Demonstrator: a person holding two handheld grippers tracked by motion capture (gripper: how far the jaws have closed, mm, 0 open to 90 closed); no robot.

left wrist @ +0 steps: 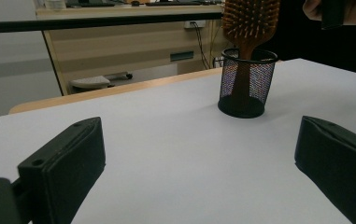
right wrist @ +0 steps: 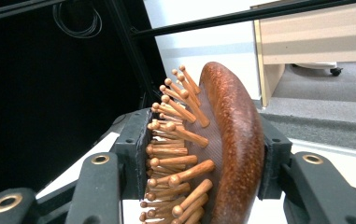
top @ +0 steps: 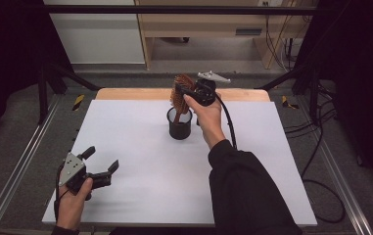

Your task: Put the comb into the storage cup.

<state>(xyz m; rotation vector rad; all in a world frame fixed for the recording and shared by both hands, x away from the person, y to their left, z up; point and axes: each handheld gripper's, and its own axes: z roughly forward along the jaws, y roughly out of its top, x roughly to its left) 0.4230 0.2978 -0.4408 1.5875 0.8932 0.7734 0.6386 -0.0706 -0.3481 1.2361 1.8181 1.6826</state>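
Observation:
A wooden hairbrush [top: 179, 88] stands handle-down in a black mesh cup [top: 179, 128] at the middle back of the white tabletop [top: 140, 196]. My right gripper [top: 185, 91] is shut on the brush's head: in the right gripper view one pad meets the bristle tips and the other the rounded back of the hairbrush [right wrist: 234, 135]. My left gripper [top: 103, 157] rests low at the front left, open, nothing between its jaws. From the left gripper view the cup [left wrist: 247, 84] and the hairbrush [left wrist: 250, 21] stand ahead to the right of my left gripper [left wrist: 199, 158].
A bare wooden strip [top: 125, 93] runs along the table's far edge. Metal frame rails [top: 22, 161] flank both sides, and black cables [top: 316, 147] lie on the floor at the right. Light wooden furniture [top: 198, 24] stands beyond the table.

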